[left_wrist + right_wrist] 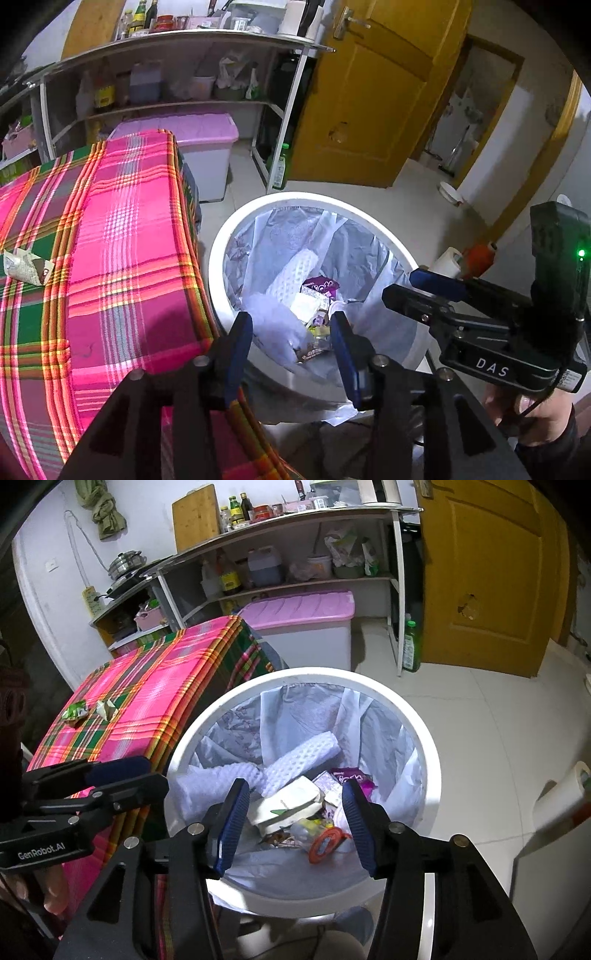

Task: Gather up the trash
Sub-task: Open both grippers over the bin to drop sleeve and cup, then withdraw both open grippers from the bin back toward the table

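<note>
A white trash bin (295, 201) (428, 771) with a clear liner stands on the floor beside a table under a pink plaid cloth (122, 236) (155, 698). It holds foam netting, wrappers and a carton. My left gripper (291, 325) is open and empty over the bin's near rim. My right gripper (295, 794) is open and empty above the bin's contents; it also shows in the left wrist view (424, 284). A crumpled paper wrapper (27, 267) (107, 709) and a green wrapper (75, 712) lie on the cloth.
A pink-lidded storage box (207, 147) (303, 616) stands behind the table. Shelves (295, 579) with bottles and bags line the wall. A yellow door (487, 572) is at the right, a green bottle (410, 646) by it. A paper roll (561, 794) lies on the floor.
</note>
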`<state>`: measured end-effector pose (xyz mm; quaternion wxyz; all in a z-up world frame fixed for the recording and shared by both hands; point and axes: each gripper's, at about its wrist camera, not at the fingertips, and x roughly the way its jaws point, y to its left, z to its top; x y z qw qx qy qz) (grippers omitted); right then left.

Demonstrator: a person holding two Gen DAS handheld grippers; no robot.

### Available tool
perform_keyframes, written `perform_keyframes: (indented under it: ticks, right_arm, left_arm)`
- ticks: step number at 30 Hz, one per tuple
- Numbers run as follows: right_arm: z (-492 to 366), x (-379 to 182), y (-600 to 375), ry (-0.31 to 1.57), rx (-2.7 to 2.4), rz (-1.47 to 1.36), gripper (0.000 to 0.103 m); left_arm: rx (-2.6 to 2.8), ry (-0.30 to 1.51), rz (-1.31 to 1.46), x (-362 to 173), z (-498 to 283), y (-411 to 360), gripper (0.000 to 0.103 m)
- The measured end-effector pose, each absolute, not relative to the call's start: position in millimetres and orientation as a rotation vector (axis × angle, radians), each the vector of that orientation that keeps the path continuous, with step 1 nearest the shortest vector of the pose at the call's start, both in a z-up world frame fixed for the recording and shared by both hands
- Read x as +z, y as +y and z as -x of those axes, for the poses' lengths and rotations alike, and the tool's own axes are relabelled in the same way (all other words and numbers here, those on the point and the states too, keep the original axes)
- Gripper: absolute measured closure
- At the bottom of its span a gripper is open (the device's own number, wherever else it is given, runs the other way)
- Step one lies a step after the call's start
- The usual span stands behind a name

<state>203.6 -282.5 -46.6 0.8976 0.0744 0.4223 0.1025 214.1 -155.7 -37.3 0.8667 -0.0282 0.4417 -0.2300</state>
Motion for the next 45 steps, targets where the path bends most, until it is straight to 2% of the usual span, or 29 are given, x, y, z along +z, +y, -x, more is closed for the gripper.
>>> perform_keyframes:
  ticks: [24, 45]
  right_arm:
    - [-159.1, 19.8, -246.4, 0.721, 0.317, -0.124, 0.05]
    - [-152.3, 19.4, -182.5, 0.734, 0.465, -0.06, 0.05]
  left_arm:
    - [-0.38, 0.774, 0.155, 10.3, -149.6, -81.6, 0.06]
    - [-0.218, 0.709, 0.189, 15.3, -105.1, -1.1, 0.06]
